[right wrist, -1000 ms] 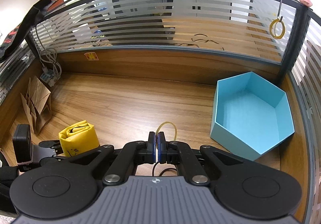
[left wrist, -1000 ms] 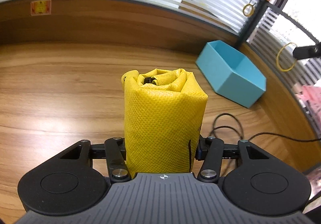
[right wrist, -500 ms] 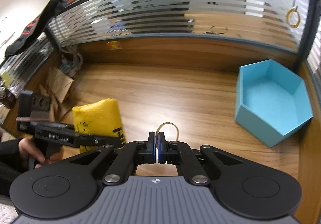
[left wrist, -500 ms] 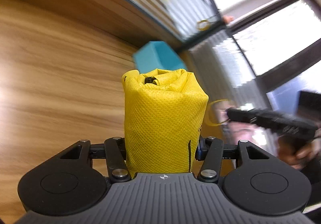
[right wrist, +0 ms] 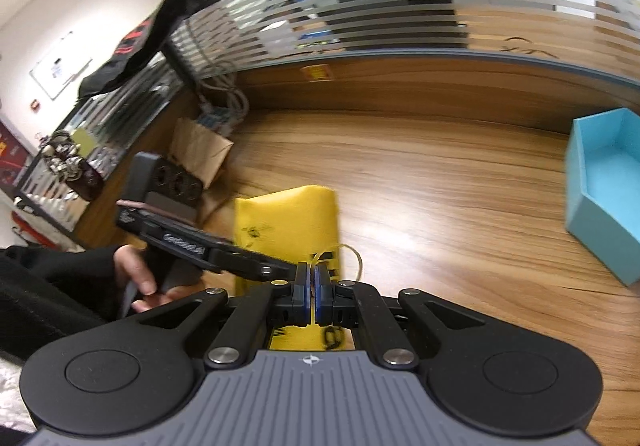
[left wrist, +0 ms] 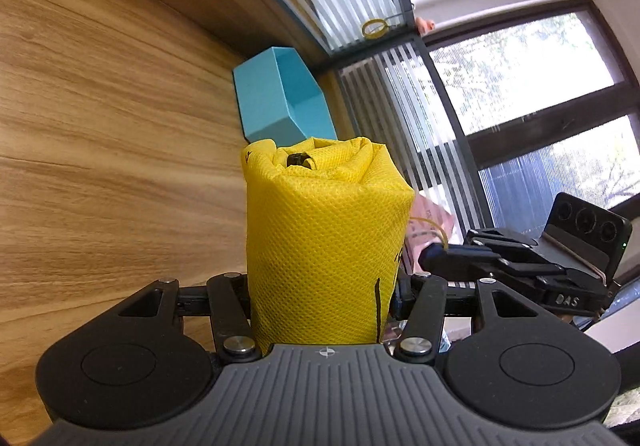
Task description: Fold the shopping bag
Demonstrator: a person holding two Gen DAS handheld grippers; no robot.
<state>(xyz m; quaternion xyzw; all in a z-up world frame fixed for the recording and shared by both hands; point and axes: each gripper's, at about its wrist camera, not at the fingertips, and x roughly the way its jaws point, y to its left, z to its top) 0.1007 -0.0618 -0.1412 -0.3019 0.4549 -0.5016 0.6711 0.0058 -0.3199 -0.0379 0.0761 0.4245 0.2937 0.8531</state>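
The yellow shopping bag (left wrist: 324, 242), rolled into a tight bundle, stands upright between my left gripper's fingers; my left gripper (left wrist: 322, 286) is shut on it, lifted above the wooden desk (left wrist: 100, 134). My right gripper (right wrist: 311, 286) is shut on a thin yellow rubber band (right wrist: 354, 252), whose loop sticks out past the fingertips. In the right wrist view the bag roll (right wrist: 288, 222) sits just beyond those fingertips, with the left gripper (right wrist: 276, 270) clamping it from the left. In the left wrist view the right gripper (left wrist: 434, 256) and the band (left wrist: 440, 234) are close beside the roll's right side.
A light blue hexagonal box (right wrist: 600, 182) stands open at the right of the desk. A brown paper bag (right wrist: 200, 150) leans at the back left by cables. A striped glass partition (right wrist: 400, 18) bounds the desk. A person's hand (right wrist: 132, 270) holds the left gripper's handle.
The left gripper has lifted and swung the roll toward the right gripper. The right gripper, still holding the band, has come up close beside the roll.
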